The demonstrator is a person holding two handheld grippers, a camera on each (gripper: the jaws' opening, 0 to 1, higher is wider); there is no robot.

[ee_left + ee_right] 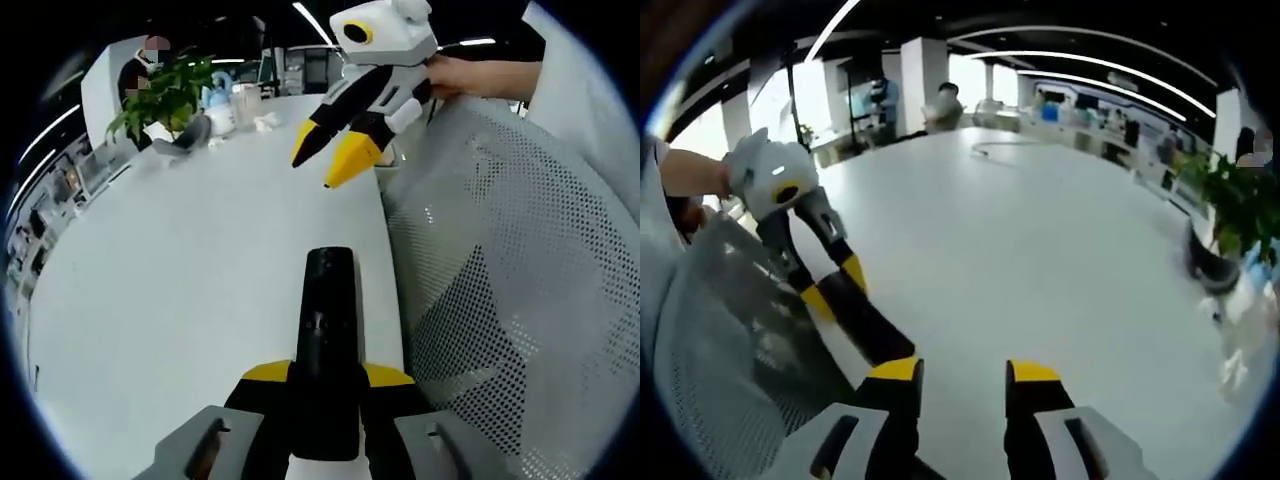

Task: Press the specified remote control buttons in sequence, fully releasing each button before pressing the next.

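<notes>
A slim black remote control (328, 330) points away from me along the white table's (180, 290) right edge. My left gripper (326, 376) is shut on its near end, a yellow-tipped jaw on each side. In the right gripper view, that left gripper (835, 287) comes in from the left in a person's hand, the remote (875, 332) sticking out of it. My right gripper (962, 375) stands open over the table (1040, 250) with nothing between its jaws. Seen from the left gripper view, the right gripper (314, 172) hangs above the far table, well beyond the remote.
A grey mesh chair back (500, 300) stands right against the table's right edge, also at lower left (720, 350). A potted plant (165, 95) and some bottles (235, 105) sit at the far end. A cable (1000, 150) lies on the far table.
</notes>
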